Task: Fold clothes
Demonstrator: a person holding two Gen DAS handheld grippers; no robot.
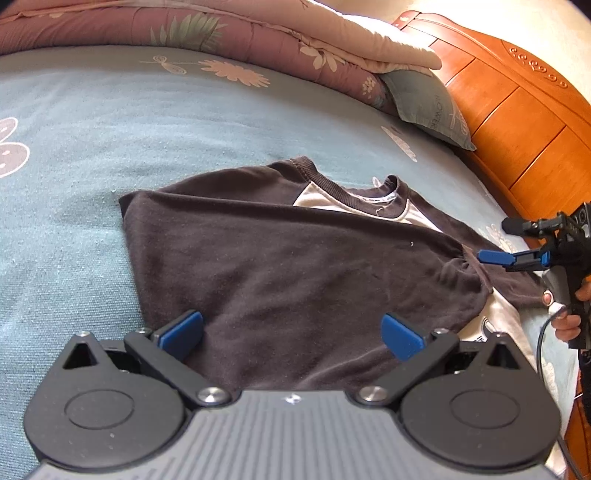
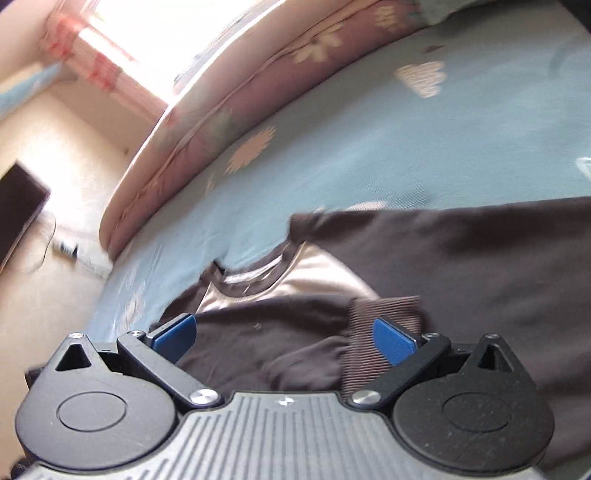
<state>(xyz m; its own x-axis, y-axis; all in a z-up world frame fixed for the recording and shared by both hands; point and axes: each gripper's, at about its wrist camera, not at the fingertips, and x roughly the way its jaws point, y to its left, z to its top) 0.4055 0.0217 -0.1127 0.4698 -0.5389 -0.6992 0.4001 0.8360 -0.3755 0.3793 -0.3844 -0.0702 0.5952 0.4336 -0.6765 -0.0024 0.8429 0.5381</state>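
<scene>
A dark brown shirt (image 1: pixel 295 258) with cream panels lies on the blue bedsheet, one side folded over its middle. Its collar (image 1: pixel 391 192) points toward the headboard. My left gripper (image 1: pixel 291 334) hovers open over the shirt's near edge, nothing between its blue pads. In the left wrist view my right gripper (image 1: pixel 495 242) comes in from the right above a sleeve, held by a hand (image 1: pixel 565 314). The right wrist view shows the right gripper (image 2: pixel 282 338) open over the shirt (image 2: pixel 480 266), with a ribbed cuff (image 2: pixel 384 317) lying by its right pad (image 2: pixel 391 341).
A folded pink floral quilt (image 1: pixel 221 33) lies across the far side of the bed, with a grey-blue pillow (image 1: pixel 428 103) at its end. An orange wooden headboard (image 1: pixel 517 122) runs along the right. Bare blue bedsheet (image 1: pixel 110 122) stretches to the left. The right wrist view shows the floor (image 2: pixel 48 295) beyond the bed.
</scene>
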